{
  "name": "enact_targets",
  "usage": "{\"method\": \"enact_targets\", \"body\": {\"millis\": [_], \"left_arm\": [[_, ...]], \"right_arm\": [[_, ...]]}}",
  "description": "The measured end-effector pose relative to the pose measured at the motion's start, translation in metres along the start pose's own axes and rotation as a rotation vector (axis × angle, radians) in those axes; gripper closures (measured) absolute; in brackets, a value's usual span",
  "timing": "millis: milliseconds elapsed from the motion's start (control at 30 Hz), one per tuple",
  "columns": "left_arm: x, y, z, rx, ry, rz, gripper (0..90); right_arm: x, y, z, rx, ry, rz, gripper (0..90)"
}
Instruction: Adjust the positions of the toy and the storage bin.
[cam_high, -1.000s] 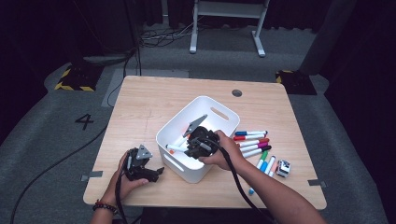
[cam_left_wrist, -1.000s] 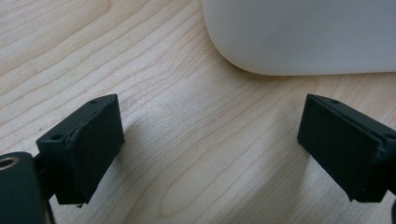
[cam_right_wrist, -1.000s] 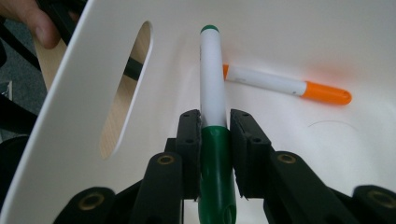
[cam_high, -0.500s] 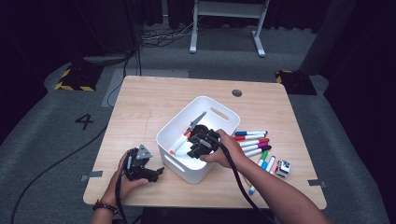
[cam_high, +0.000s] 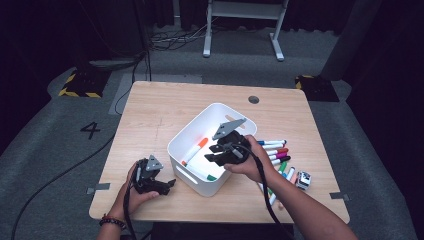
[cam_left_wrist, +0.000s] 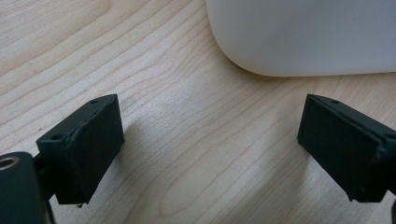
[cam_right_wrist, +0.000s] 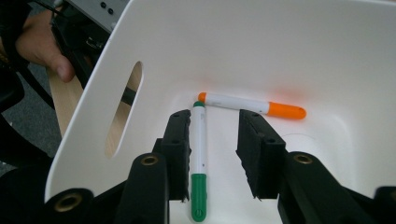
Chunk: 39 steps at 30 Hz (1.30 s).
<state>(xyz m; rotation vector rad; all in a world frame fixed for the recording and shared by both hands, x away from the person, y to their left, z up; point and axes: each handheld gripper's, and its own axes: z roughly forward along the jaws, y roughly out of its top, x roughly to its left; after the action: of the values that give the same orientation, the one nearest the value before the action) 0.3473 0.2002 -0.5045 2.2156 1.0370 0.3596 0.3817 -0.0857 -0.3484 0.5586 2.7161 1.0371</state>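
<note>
A white bin (cam_high: 210, 187) stands mid-table. My right gripper (cam_high: 210, 152) reaches into it from the right. Its jaws have just been opening and stand open. A green-capped marker (cam_right_wrist: 198, 154) lies flat on the bin floor between them, close beside the left pad with a gap to the other. An orange-capped marker (cam_right_wrist: 252, 105) lies crosswise just beyond the right gripper (cam_right_wrist: 215, 126). From above, the green marker (cam_high: 202, 175) and orange marker (cam_high: 195, 150) both rest inside the bin. My left gripper (cam_high: 167, 186) sits on the table left of the bin, open and empty (cam_left_wrist: 210, 121).
Several loose markers (cam_high: 275, 150) lie on the wooden table (cam_high: 150, 115) right of the bin, with a small white and black object (cam_high: 303, 180) beside them. The bin's rounded corner (cam_left_wrist: 303, 32) is just ahead of the left gripper. A handle slot (cam_right_wrist: 123, 107) cuts the bin wall.
The right gripper has lifted a little inside the bin and its jaws have parted, leaving the green marker on the bin floor. The left gripper has stayed put.
</note>
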Motion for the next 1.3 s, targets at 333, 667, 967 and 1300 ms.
{"method": "enact_targets", "body": {"millis": [333,667,967,1300], "left_arm": [[0.0,0.0,0.0,0.001,0.0,-0.003,7.2],[0.0,0.0,0.0,-0.001,0.0,0.0,7.3],[0.0,0.0,0.0,0.0,-0.001,0.0,7.3],[0.0,0.0,0.0,-0.001,0.0,0.0,7.3]], "right_arm": [[-0.006,-0.048,-0.049,-0.123,-0.049,0.007,66.1],[-0.023,-0.129,-0.037,-0.061,-0.097,0.06,65.6],[-0.039,-0.165,-0.008,0.028,-0.122,0.128,60.6],[-0.047,-0.175,0.013,0.086,-0.134,0.177,59.2]]}}
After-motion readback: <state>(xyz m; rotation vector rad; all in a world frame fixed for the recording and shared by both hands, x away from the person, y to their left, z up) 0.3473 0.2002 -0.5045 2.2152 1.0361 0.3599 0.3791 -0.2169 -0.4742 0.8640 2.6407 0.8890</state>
